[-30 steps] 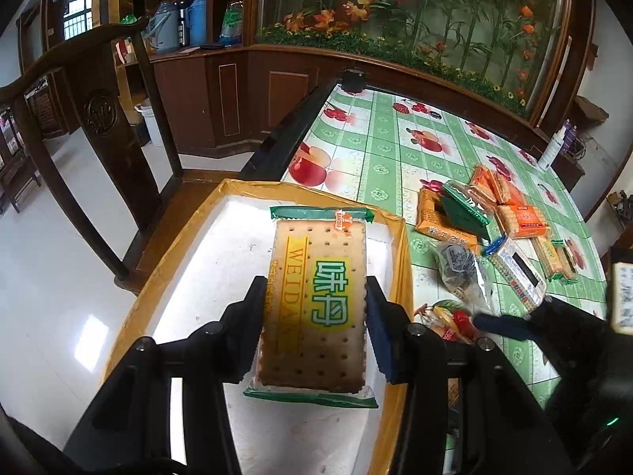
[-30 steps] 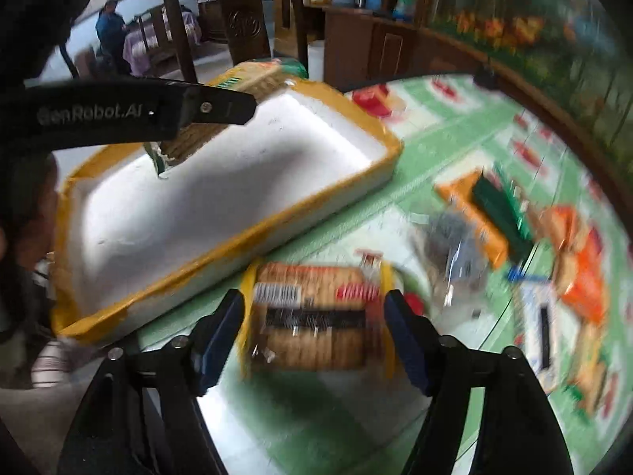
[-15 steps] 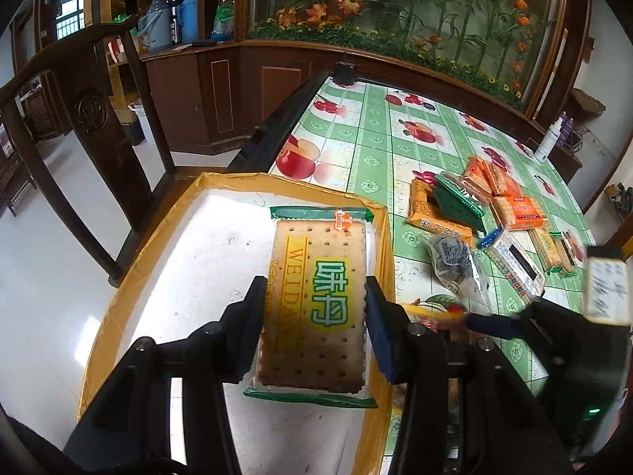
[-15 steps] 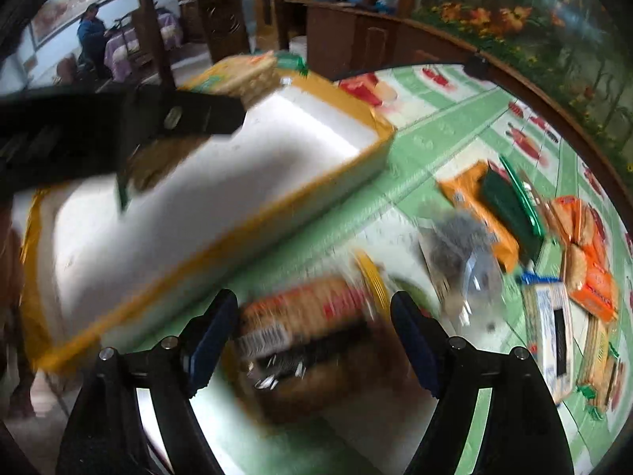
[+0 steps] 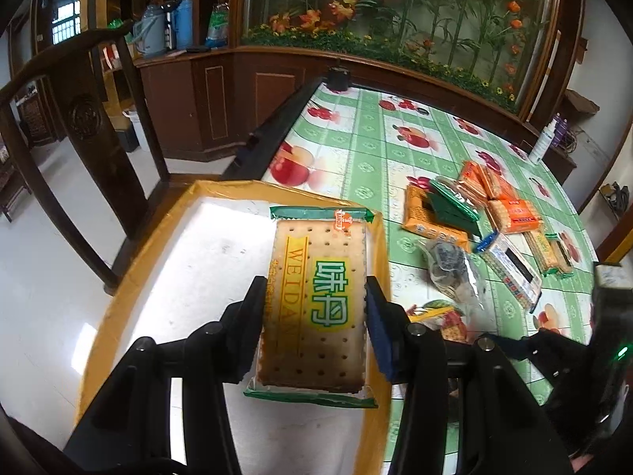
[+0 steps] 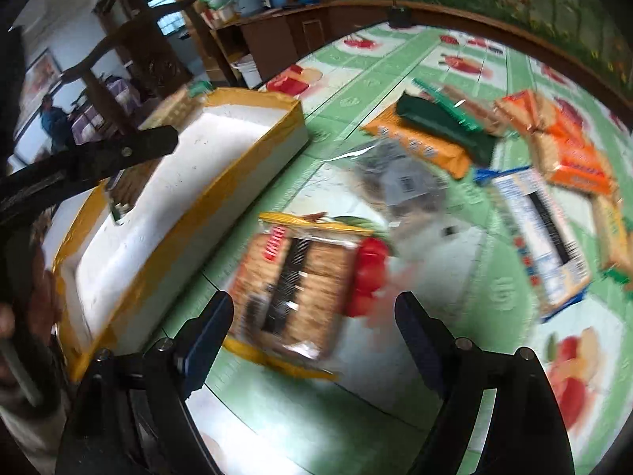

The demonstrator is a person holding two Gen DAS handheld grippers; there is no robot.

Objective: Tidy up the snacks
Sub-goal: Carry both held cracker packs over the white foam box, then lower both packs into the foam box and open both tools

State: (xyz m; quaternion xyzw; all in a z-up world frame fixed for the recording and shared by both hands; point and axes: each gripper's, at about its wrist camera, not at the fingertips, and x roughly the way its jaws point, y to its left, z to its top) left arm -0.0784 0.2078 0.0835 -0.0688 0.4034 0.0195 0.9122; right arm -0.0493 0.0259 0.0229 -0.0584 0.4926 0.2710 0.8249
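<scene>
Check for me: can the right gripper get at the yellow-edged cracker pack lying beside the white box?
Probably yes. The right gripper is open, the cracker pack lies on the table between its fingers, and nothing covers it. The white box beside it looks clear of the fingers.

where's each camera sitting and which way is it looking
Left wrist: on the left gripper, angled down at the foam box; its fingers clamp a Weidan biscuit pack; the right gripper's dark body shows at lower right.
Right wrist: on the right gripper, tilted down over the tablecloth; its jaws have just been opening around a yellow-edged cracker pack, untouched; a hand at left.
Shared: box, biscuit pack, snack pile.
</scene>
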